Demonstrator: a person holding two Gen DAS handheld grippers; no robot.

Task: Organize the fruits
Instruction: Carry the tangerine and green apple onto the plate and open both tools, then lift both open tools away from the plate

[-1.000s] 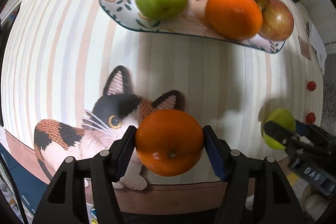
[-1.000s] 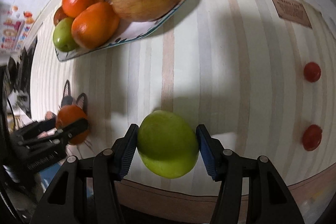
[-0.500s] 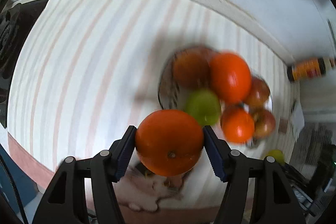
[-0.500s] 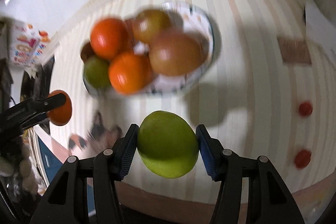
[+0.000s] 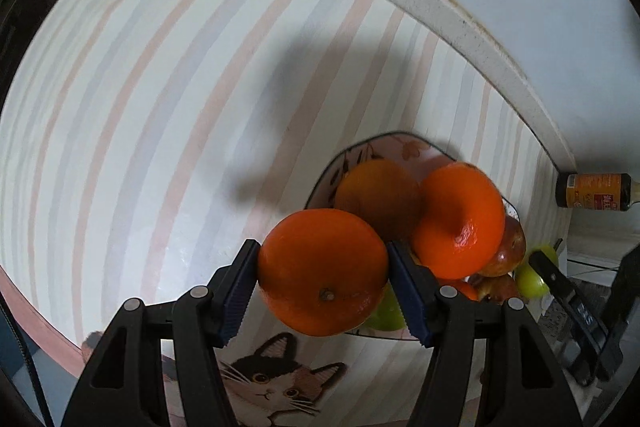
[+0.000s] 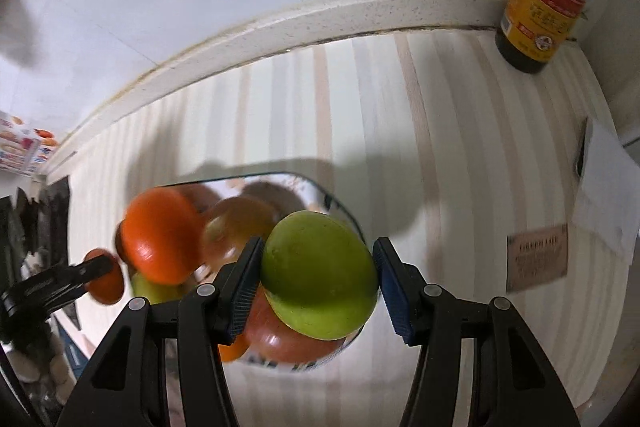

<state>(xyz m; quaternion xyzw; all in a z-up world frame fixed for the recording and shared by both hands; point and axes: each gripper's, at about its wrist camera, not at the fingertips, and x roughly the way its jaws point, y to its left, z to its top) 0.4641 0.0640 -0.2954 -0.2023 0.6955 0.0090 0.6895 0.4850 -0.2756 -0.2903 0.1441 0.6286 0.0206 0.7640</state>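
Between the left gripper's [image 5: 322,289] blue-padded fingers [image 5: 238,293] sits a round orange [image 5: 322,271]; the right gripper's [image 6: 318,287] fingers [image 6: 394,291] clamp a green apple [image 6: 318,275].

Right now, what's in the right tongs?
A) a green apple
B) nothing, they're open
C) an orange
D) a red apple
A: in the right wrist view the right tongs are shut on a green apple, with both blue pads against its sides, held above the plate; the orange is in the left tongs.
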